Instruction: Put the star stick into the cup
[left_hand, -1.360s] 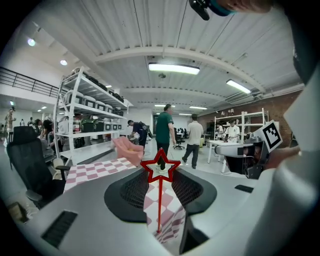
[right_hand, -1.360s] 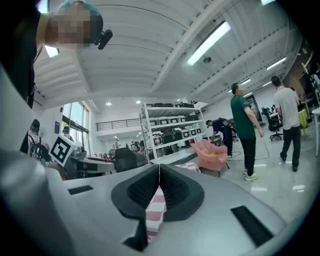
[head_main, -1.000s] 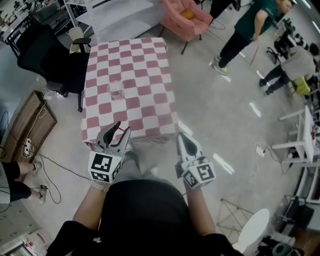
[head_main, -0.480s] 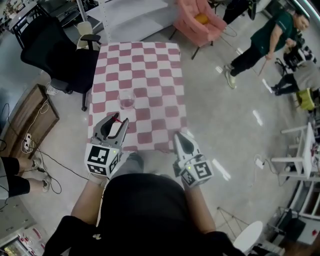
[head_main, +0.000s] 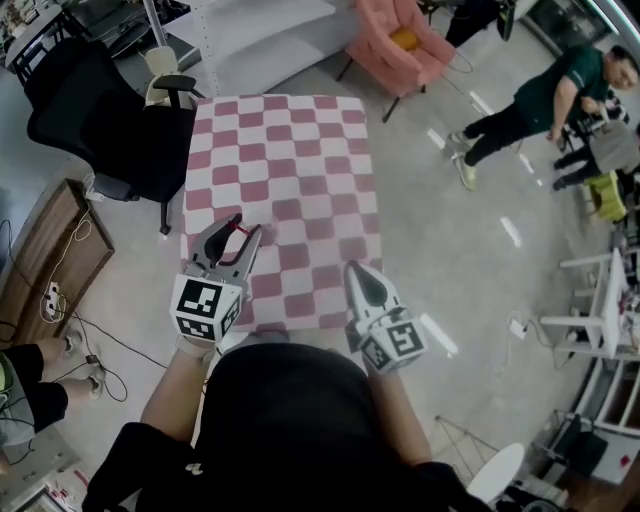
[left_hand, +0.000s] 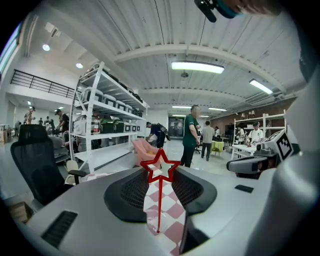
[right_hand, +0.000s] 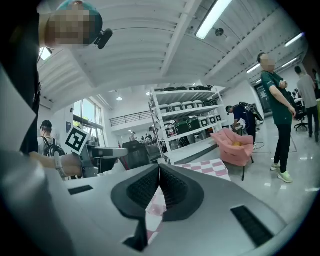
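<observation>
My left gripper (head_main: 240, 232) reaches over the near left part of the pink-and-white checked table (head_main: 300, 150). It is shut on the red star stick (left_hand: 159, 200), with the outlined star head pinched between its tips. The thin stem hangs down, and its lower end sits at a clear cup (left_hand: 158, 226) seen low between the jaws. In the head view the cup is hidden under this gripper, and only a red bit of the star stick (head_main: 241, 230) shows. My right gripper (head_main: 357, 272) is shut and empty at the table's near right edge, jaws touching (right_hand: 159, 170).
A black office chair (head_main: 110, 120) stands left of the table and a pink armchair (head_main: 395, 45) behind it. A wooden board (head_main: 45, 260) and cables lie on the floor at left. People (head_main: 540, 95) move about at right. Metal shelves (left_hand: 100, 125) line the far side.
My left gripper has carried the star stick forward over the cup, which stood clear ahead of it before and is now hidden under its tips. The right gripper has barely moved.
</observation>
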